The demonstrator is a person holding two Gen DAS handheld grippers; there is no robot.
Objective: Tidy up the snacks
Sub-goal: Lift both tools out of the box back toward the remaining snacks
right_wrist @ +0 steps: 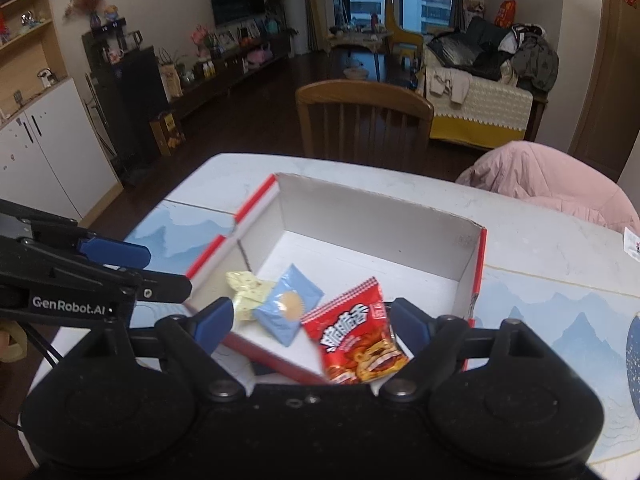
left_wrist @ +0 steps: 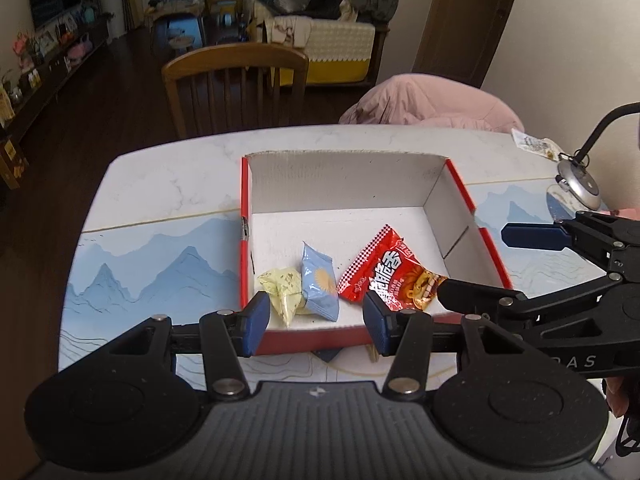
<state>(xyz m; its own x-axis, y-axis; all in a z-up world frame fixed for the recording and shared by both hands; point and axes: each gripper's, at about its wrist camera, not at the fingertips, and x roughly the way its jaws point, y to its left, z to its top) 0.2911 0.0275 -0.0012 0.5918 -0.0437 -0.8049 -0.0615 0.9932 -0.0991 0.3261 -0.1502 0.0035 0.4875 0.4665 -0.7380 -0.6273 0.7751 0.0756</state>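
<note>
An open cardboard box (left_wrist: 352, 180) with red edges sits on the table, also in the right wrist view (right_wrist: 360, 208). Inside lie a yellow-green snack (left_wrist: 282, 290) (right_wrist: 246, 290), a light blue snack (left_wrist: 320, 284) (right_wrist: 288, 306) and a red snack packet (left_wrist: 390, 272) (right_wrist: 358, 340). My left gripper (left_wrist: 316, 322) is open and empty over the box's near edge. My right gripper (right_wrist: 310, 322) is open, with the red packet lying between its fingers, loose. The right gripper also shows in the left view (left_wrist: 476, 264), at the box's right side.
A white snack packet (left_wrist: 534, 145) lies at the table's far right, beside a lamp base (left_wrist: 580, 184). A wooden chair (left_wrist: 236, 88) stands behind the table, and a pink jacket (left_wrist: 432, 100) drapes another seat. A mountain-print mat (left_wrist: 160, 264) covers the table.
</note>
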